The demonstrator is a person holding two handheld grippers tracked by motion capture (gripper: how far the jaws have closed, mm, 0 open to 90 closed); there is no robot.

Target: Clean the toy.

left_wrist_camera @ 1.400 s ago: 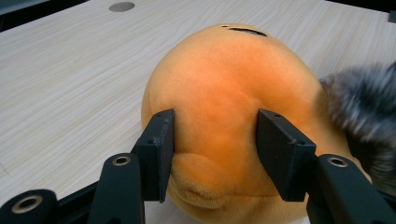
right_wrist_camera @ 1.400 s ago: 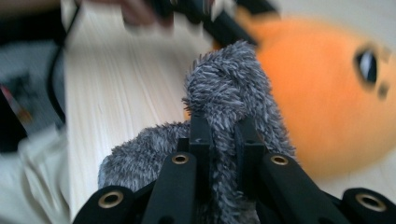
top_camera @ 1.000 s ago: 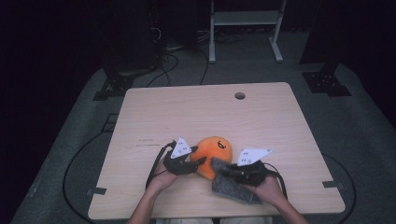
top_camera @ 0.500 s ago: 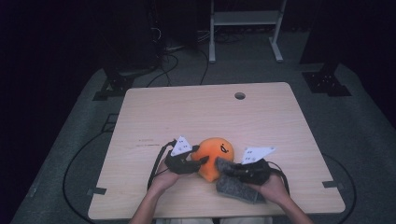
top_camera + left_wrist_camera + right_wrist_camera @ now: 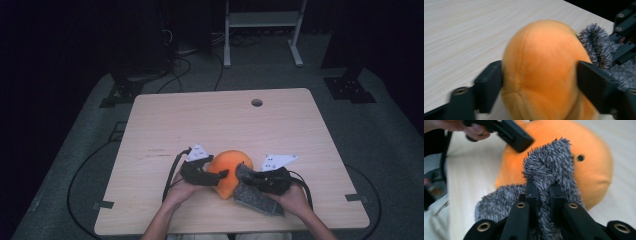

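Between the left gripper's (image 5: 216,176) jaws, which have just been opening and stand apart beside it, sits the orange plush (image 5: 229,171), while the right gripper (image 5: 543,191), clamped on the grey fuzzy cloth (image 5: 549,167), must next draw it over the plush.

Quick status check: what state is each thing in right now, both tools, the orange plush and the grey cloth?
Orange plush toy: resting on the table, between the left tool's jaws.
Grey fuzzy cloth: pinched and bunched in the right tool, draped against the plush.
Left tool: jaws have just been opening; they flank the plush, and whether the pads press on it is unclear.
Right tool: shut on the cloth.
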